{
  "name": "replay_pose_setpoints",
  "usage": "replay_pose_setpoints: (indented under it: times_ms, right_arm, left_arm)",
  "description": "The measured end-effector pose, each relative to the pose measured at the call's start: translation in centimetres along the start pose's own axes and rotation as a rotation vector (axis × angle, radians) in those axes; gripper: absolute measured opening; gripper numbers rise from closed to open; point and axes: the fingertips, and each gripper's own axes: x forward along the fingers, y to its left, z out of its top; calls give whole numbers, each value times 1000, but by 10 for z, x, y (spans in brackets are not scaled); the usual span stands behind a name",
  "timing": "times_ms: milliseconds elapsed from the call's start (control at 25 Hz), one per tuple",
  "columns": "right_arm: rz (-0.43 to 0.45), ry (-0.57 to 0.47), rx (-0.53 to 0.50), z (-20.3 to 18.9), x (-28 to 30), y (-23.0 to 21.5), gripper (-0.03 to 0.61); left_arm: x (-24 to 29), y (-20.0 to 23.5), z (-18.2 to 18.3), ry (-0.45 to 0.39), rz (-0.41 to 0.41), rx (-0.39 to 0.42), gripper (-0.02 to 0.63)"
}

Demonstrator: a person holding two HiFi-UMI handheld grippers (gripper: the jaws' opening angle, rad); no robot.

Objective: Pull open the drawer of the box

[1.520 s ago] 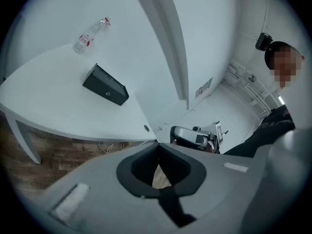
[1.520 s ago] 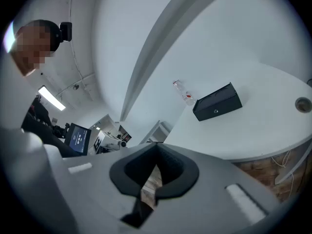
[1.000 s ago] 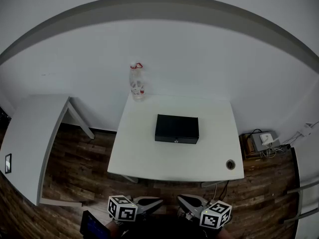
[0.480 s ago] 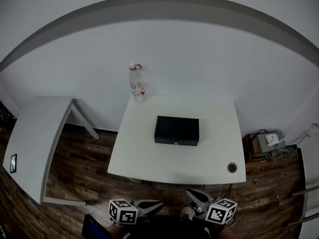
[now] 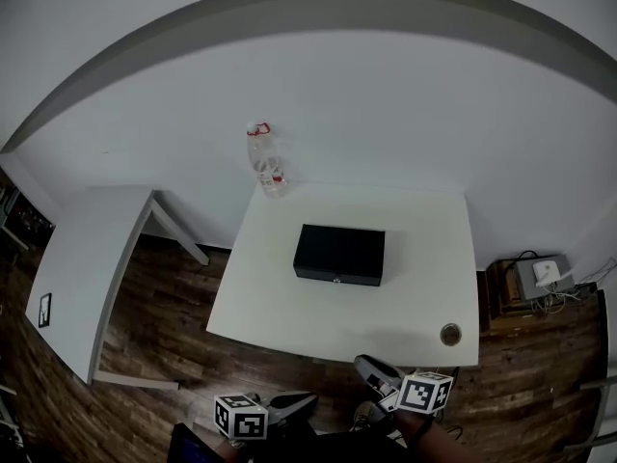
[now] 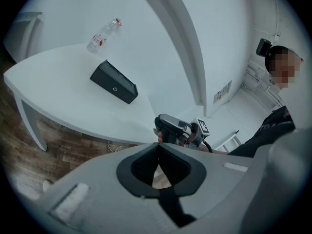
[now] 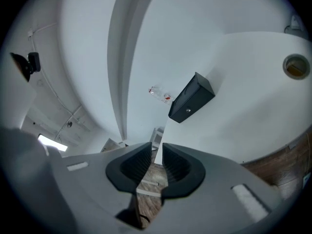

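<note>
The flat black rectangular box (image 5: 338, 255) lies near the middle of the white table (image 5: 415, 302), its drawer shut and its small front knob facing the table's near edge. Both grippers hang low just off that near edge, well apart from the box, pointing toward it and slightly downward. The left gripper (image 5: 310, 399) has its jaws pressed together on nothing; the right gripper (image 5: 363, 364), rolled sideways, has just been opening its jaws to a narrow, empty gap.

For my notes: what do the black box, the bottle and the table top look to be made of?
Box: matte black with flat faces and crisp edges; metal or hard plastic, the look leaves it open.
Bottle: clear plastic, see-through, with a red-and-white label.
Table: smooth white top, probably laminate or painted board, evenly pale without grain.
</note>
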Motion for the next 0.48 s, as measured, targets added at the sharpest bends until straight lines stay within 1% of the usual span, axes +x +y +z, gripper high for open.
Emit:
replay_pose_setpoints:
  times_ms: [120,240,360,480]
  right_arm:
    - [-12,-30,79,9,16,-12,75]
    - [-43,-71,127,21,40,-26,84]
    - [-94,-130,141,36,68,-37,89]
    - [-197,-189,114,46,90,-47,101]
  left_arm:
    - [-4,10,15,6,16,8,3]
    - [-4,30,41,31,12,36,3]
    - [-2,49,68,80,-27,60,3]
    - [-2,67,93,152,-71,104,3]
